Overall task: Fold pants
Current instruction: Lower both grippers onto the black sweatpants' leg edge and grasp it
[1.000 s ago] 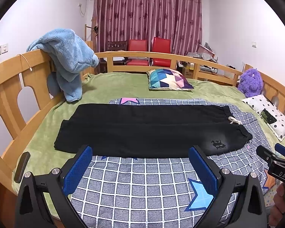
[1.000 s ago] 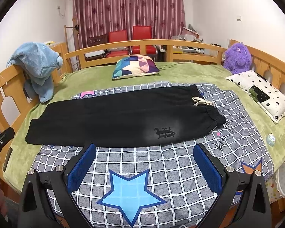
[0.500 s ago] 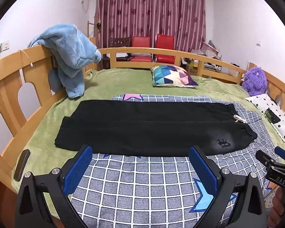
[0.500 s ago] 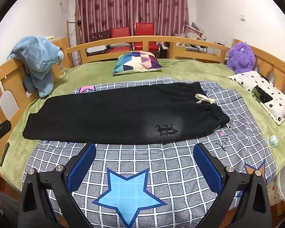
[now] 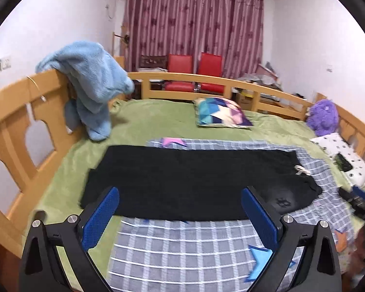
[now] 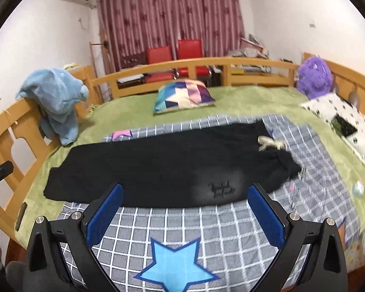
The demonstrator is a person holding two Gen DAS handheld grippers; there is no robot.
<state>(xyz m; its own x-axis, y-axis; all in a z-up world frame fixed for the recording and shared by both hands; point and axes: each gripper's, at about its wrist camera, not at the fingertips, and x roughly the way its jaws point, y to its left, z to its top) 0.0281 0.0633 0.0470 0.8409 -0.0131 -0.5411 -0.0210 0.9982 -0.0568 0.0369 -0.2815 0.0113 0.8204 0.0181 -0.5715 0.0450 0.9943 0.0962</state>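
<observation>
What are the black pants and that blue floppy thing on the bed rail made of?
The black pants look like soft matte knit cloth, maybe cotton sweatpants: they lie limp and have a white drawstring. The blue floppy thing looks like fluffy fleece or plush, with a fuzzy pile. The bed rail looks like smooth, varnished, light wood.

Spread lengthwise on the checked blanket (image 6: pixel 206 228), just ahead of both sets of fingertips: the pants (image 6: pixel 172 165), waistband and drawstring (image 6: pixel 271 143) toward the right, leg hems toward the left. Beyond the pants, on the bed sheet (image 6: pixel 243 99): a patterned cushion (image 6: pixel 183 96). Far left, draped over the bed rail (image 5: pixel 19 112): a fleece garment (image 5: pixel 92 82). Far right: a plush toy (image 6: pixel 314 76), with a spotted pillow (image 6: pixel 345 124) nearer, a flat device (image 6: pixel 343 126) on top. Behind the far rail: two chairs (image 5: pixel 194 73) before the curtain (image 5: pixel 194 22).
</observation>
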